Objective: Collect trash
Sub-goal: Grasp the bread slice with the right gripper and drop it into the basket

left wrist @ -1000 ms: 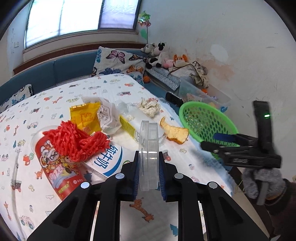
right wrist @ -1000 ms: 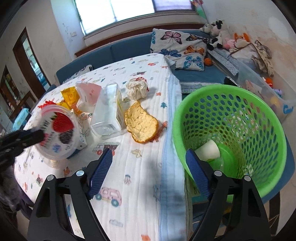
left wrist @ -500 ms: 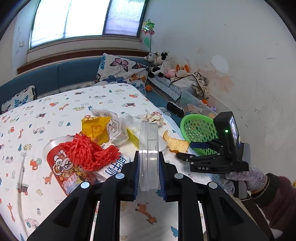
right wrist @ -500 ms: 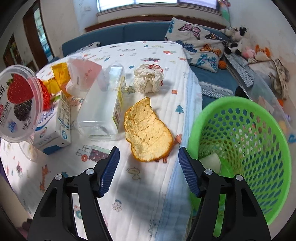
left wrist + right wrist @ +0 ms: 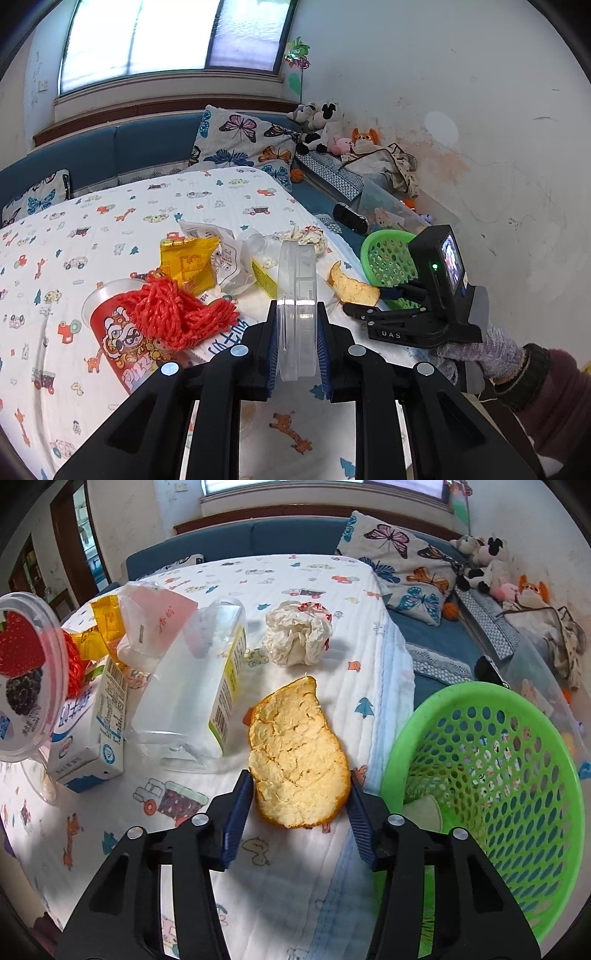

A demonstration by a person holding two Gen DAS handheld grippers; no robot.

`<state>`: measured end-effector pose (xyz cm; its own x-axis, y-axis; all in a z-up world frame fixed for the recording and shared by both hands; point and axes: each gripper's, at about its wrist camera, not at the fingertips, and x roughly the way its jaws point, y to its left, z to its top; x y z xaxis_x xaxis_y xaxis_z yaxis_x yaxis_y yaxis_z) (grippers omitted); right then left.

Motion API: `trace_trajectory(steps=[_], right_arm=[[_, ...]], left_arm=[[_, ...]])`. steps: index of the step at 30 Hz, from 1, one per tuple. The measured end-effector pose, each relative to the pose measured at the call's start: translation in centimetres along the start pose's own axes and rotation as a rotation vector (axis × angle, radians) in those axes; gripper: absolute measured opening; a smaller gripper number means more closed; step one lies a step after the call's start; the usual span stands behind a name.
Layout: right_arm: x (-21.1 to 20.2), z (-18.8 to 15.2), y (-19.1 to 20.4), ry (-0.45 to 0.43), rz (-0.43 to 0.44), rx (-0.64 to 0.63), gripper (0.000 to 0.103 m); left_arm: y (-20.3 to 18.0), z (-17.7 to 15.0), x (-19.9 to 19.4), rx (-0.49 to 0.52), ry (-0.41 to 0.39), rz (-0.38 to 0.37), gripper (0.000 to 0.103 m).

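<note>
A piece of orange peel [image 5: 295,746] lies pith side up on the patterned tablecloth, beside the green basket [image 5: 461,690]. My right gripper [image 5: 299,801] is closing on the near end of the peel, and both blue pads touch its sides. In the left wrist view the same gripper [image 5: 364,301] reaches the peel [image 5: 352,290] from the right, held by a gloved hand. My left gripper [image 5: 297,332] is shut on a round clear plastic lid [image 5: 297,295], held on edge above the table. The lid [image 5: 26,679] shows a strawberry print at the far left of the right wrist view.
A crumpled paper ball [image 5: 299,638], a clear bottle [image 5: 195,698] and a milk carton [image 5: 88,738] lie beyond the peel. A yellow packet [image 5: 188,262], red mesh [image 5: 173,310] and a red printed cup [image 5: 122,343] lie further left. The basket holds a paper cup [image 5: 424,805].
My right gripper came forward and down from the basket side to the orange peel, and its jaws narrowed onto it. The left gripper kept still with the lid.
</note>
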<state>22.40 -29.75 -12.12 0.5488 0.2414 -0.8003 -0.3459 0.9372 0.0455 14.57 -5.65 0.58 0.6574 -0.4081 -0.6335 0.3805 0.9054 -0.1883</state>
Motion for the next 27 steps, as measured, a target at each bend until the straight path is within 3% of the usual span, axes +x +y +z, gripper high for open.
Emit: trace_trajectory(steps=[6,15,27], right_arm=[[-1.7,-0.6,-0.6,-0.028,0.021,0.054,0.041],[-5.2,-1.6,-2.0,-0.083,0.026,0.119,0.039],[-9.3,-5.2,-8.3,-0.096,-0.096,0.243,0.040]], left_arm=[[-0.5,0.5,0.4,0.009,-0.001,-0.009,0.018],[-2.3,1.4,1.5,0.033,0.006,-0.042,0.018],[-7.2,3.6,3.5,0.120,0.010,-0.114,0.018]])
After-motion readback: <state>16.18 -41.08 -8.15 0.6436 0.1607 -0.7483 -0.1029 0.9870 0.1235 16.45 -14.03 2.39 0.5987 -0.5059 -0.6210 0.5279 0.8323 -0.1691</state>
